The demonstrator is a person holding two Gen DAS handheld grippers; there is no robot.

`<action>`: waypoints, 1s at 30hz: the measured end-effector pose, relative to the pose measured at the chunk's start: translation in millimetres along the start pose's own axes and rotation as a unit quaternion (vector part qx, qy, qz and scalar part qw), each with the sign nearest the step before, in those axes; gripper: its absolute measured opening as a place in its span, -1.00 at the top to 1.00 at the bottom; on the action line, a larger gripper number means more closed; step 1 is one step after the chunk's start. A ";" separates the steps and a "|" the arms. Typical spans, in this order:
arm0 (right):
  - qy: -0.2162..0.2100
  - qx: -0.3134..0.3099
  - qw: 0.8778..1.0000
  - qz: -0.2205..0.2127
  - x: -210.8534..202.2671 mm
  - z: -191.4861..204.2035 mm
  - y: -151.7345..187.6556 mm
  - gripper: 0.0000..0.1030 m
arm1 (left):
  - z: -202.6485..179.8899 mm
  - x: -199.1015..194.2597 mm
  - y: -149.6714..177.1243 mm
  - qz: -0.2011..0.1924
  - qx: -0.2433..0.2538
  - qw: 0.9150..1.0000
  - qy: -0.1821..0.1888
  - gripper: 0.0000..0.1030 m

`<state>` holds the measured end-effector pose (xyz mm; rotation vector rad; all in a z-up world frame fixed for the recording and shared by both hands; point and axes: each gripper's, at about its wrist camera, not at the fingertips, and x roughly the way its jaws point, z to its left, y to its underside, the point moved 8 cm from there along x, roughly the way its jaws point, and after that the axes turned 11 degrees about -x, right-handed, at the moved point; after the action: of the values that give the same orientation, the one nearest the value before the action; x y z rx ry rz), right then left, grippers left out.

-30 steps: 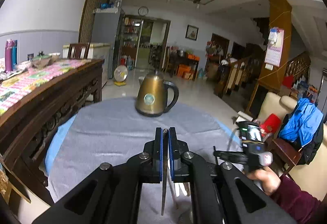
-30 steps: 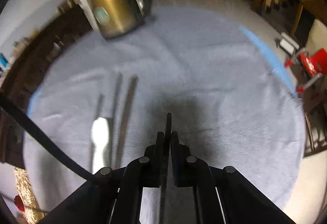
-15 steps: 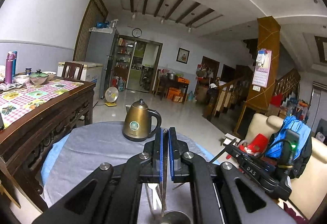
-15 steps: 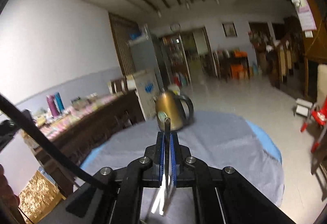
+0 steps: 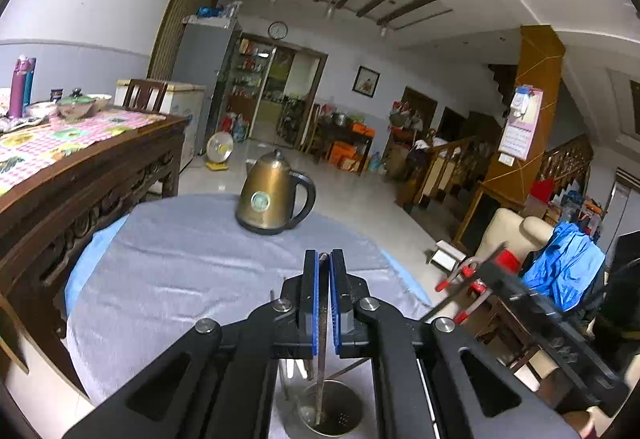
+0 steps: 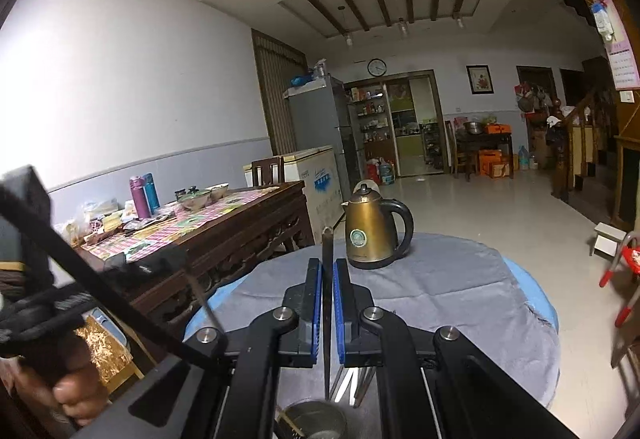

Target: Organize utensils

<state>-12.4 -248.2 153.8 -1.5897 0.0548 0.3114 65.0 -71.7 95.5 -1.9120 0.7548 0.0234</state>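
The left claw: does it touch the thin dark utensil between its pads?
Touching. In the left wrist view, the left claw is shut, and both blue pads press against the thin dark utensil, which hangs down into the metal cup.

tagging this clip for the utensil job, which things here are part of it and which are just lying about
Part of the job:
- left gripper, shut on a chopstick
- right gripper, shut on a chopstick
- metal cup
- utensils on the cloth

Lying about:
- kettle
- bottles and bowls on the wooden table
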 end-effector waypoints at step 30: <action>0.008 0.105 0.993 0.046 -14.6 -61.9 53.5 0.01 | 64.2 -17.8 -9.9 -0.019 -0.043 0.997 -0.060 -0.07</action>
<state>-28.4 -314.1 105.8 -1.3835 0.1686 0.3543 75.6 -7.1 79.7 -1.9882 0.6458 0.1471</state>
